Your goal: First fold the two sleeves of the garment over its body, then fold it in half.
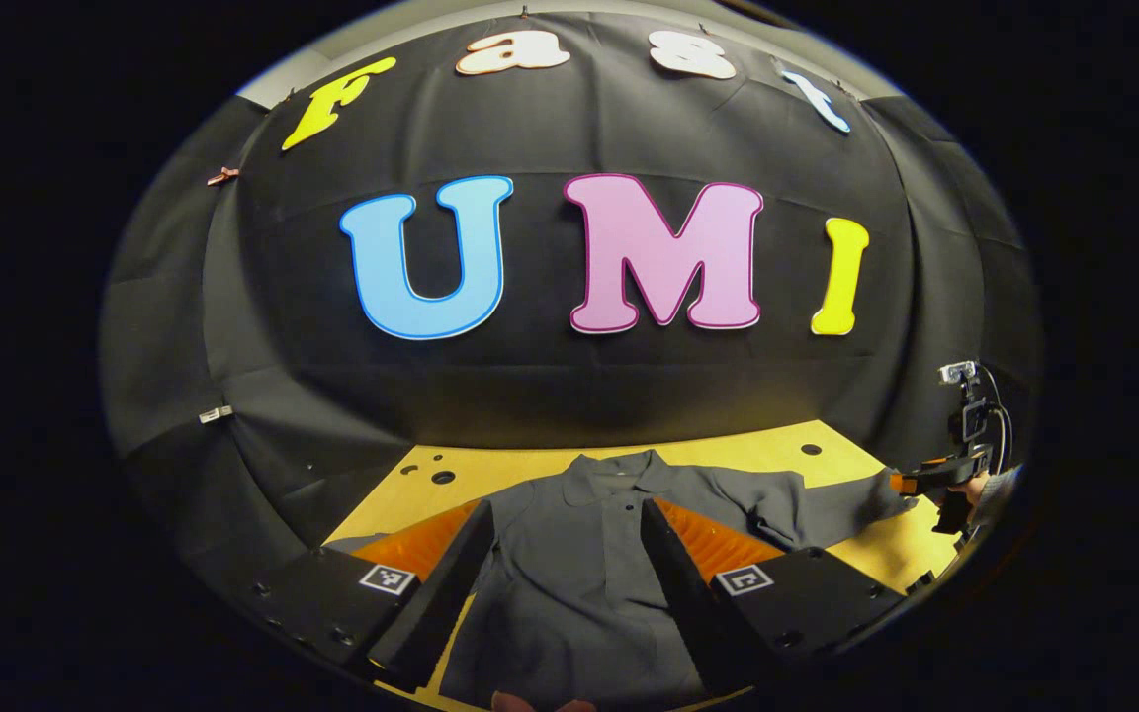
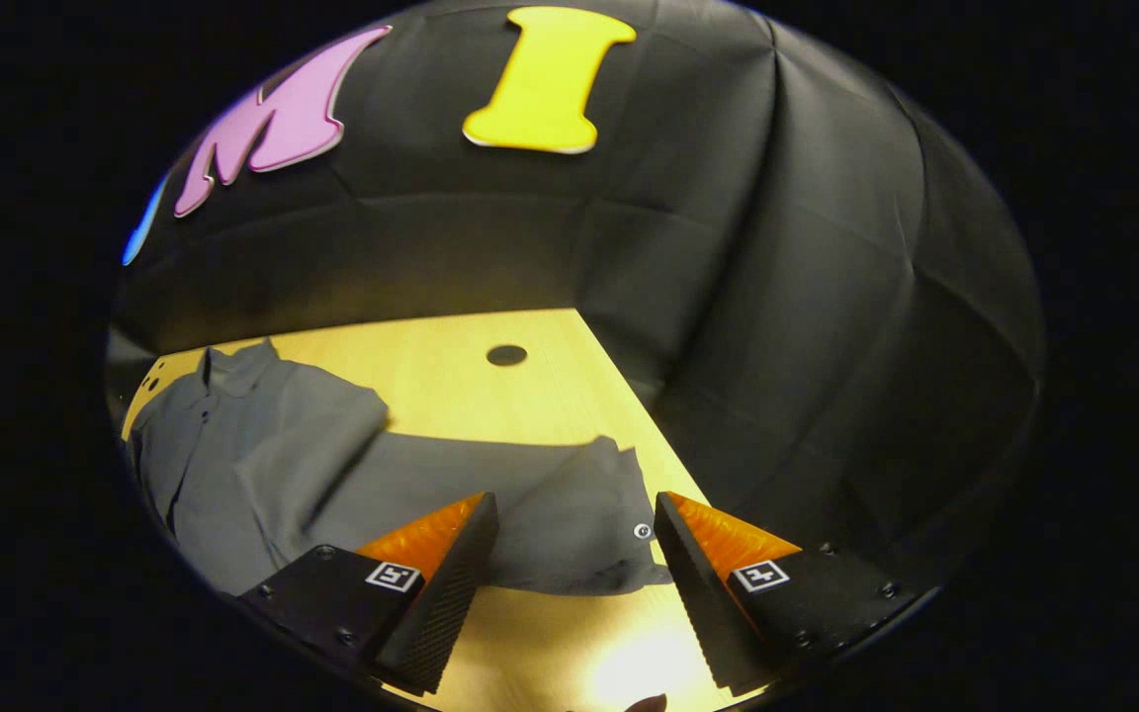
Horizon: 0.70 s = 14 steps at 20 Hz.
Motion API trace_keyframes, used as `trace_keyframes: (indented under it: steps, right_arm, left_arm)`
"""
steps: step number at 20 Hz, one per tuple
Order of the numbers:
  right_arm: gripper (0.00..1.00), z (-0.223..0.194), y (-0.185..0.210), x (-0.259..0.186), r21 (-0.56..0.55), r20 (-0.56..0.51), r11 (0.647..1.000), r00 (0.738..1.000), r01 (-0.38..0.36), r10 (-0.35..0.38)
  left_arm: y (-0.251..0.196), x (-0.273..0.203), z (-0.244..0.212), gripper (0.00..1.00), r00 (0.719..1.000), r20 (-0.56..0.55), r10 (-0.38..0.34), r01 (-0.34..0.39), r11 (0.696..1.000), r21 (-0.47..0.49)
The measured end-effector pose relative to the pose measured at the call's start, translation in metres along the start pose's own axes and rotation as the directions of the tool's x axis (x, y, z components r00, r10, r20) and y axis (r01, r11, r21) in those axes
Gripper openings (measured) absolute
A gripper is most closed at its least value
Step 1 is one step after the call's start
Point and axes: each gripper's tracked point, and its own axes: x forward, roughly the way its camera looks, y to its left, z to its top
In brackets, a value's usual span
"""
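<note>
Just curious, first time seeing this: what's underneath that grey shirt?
The grey shirt lies on a light wooden table with a dark round hole beside it. The table surface under the cloth is covered, so nothing there can be seen.

Bare table (image 2: 490, 396) beyond the sleeve (image 2: 569, 514); booth wall (image 2: 777, 346) close right.

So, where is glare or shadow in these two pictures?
Right gripper view: bright glare on the table between the jaws, and the sleeve lies in shadow. Left gripper view: even light on the shirt; fisheye bends the table edge.
</note>
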Motion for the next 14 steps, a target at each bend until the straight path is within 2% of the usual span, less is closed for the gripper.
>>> trace_keyframes:
  steps: [3, 5, 6, 9, 11, 13, 14]
  right_arm:
    - [0.98, -0.022, -0.009, 0.024, 0.006, -0.052, 1.000, 0.999, 0.015, -0.014]
    - [0.98, -0.033, -0.011, 0.031, 0.033, -0.083, 0.999, 0.997, 0.003, -0.001]
    - [0.98, -0.037, -0.012, 0.035, 0.044, -0.097, 0.999, 0.995, 0.001, 0.004]
    - [0.98, -0.052, -0.008, 0.047, 0.094, -0.150, 0.995, 0.988, -0.026, 0.040]
    - [0.98, -0.053, -0.008, 0.045, 0.116, -0.145, 0.993, 0.989, -0.021, 0.038]
    - [0.95, -0.048, -0.001, 0.046, 0.076, -0.137, 0.994, 0.987, -0.079, 0.089]
    - [0.67, -0.045, 0.002, 0.044, 0.056, -0.137, 0.993, 0.984, -0.107, 0.114]
  left_arm:
    - [0.001, -0.001, -0.008, 0.95, 0.999, -0.021, 0.024, -0.024, 1.000, 0.012]
    - [0.001, -0.001, -0.010, 0.92, 0.999, -0.032, 0.037, -0.036, 0.999, 0.019]
    - [0.000, 0.000, -0.011, 0.95, 0.998, -0.038, 0.040, -0.040, 0.999, 0.019]
    - [-0.005, 0.002, -0.018, 0.95, 0.997, -0.055, 0.050, -0.050, 0.999, 0.011]
    - [-0.005, 0.002, -0.020, 0.95, 0.996, -0.058, 0.068, -0.068, 0.998, 0.014]
    - [-0.004, 0.002, -0.020, 0.96, 0.995, -0.060, 0.084, -0.083, 0.996, 0.012]
    - [-0.003, 0.001, -0.019, 0.98, 0.994, -0.060, 0.095, -0.094, 0.996, 0.010]
